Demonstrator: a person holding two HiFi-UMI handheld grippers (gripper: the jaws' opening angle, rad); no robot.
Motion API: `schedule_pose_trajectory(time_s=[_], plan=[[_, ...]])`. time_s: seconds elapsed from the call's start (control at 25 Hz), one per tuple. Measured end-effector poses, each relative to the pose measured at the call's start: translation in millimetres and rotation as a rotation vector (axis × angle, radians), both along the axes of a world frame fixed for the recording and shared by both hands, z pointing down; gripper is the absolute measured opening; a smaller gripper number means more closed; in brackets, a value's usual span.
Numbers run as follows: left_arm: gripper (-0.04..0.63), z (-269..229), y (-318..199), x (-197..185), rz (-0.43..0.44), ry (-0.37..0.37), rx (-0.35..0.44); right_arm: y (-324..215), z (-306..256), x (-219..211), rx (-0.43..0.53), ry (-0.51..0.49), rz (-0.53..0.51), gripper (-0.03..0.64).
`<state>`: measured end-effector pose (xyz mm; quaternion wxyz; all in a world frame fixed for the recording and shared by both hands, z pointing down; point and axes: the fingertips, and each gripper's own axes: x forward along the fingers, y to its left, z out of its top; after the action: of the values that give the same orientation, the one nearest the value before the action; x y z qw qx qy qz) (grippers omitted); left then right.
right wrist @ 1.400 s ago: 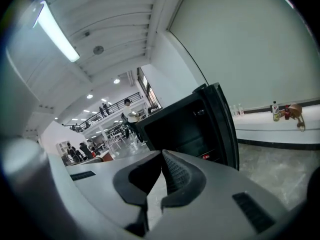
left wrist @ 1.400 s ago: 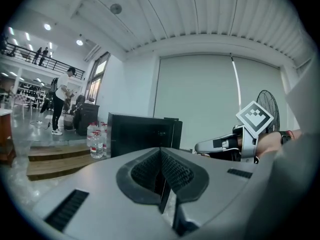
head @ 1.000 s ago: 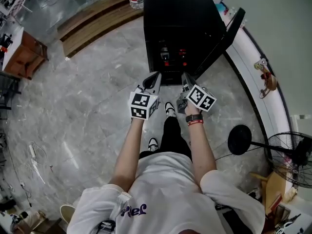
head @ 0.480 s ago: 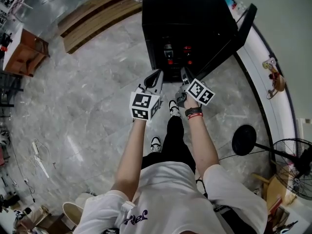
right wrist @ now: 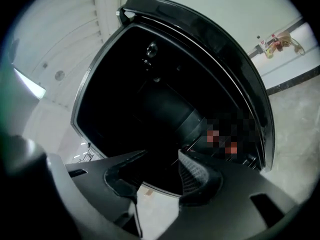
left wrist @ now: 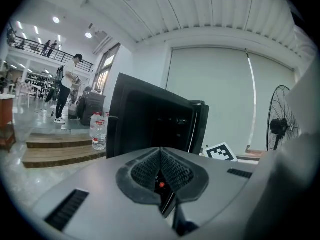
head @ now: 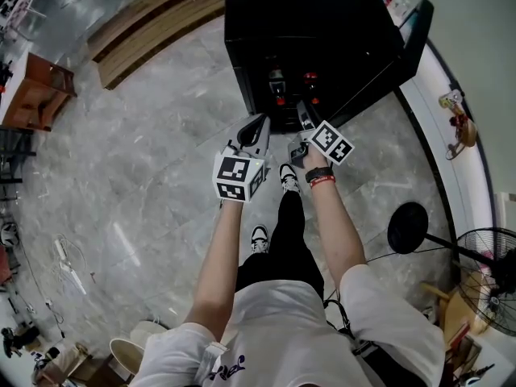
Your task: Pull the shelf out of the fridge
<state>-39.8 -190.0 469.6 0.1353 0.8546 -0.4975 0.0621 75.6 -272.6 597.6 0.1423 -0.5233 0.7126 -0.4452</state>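
Left gripper view: red-labelled bottles [left wrist: 98,131], fridge [left wrist: 150,119]

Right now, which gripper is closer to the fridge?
Right. The right gripper, jaws just opened and empty, is at the fridge's open front; the left gripper hangs farther back.

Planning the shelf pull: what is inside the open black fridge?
Inside the fridge, two dark items with red marks stand near the front; everything behind them is lost in darkness.

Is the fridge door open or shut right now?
Open. The door stands swung aside from the fridge, and the right gripper view looks into its dark interior.
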Motion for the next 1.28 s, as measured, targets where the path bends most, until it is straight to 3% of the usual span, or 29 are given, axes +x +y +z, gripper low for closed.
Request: schedule_pose_trajectory(time_s=[0.2,0.44,0.8,1.28], plan=[[0.02,15,-11,0,-0.007,0.013,-0.013,-19,22,1,-0.006,-0.059,0.025,0.232],[0.018,27,-18,-7,-0.024,0.014,-0.034,-37,40,2,-0.014,-0.235,0.083,0.325],[0.018,48,-29,-11,-0.038,0.028,-0.049,-67,77,1,-0.037,-0.412,0.152,0.364],[0.018,64,-52,-16,-0.055,0.036,-0.02,-110,105,-10,-0.02,-0.628,0.204,0.365]])
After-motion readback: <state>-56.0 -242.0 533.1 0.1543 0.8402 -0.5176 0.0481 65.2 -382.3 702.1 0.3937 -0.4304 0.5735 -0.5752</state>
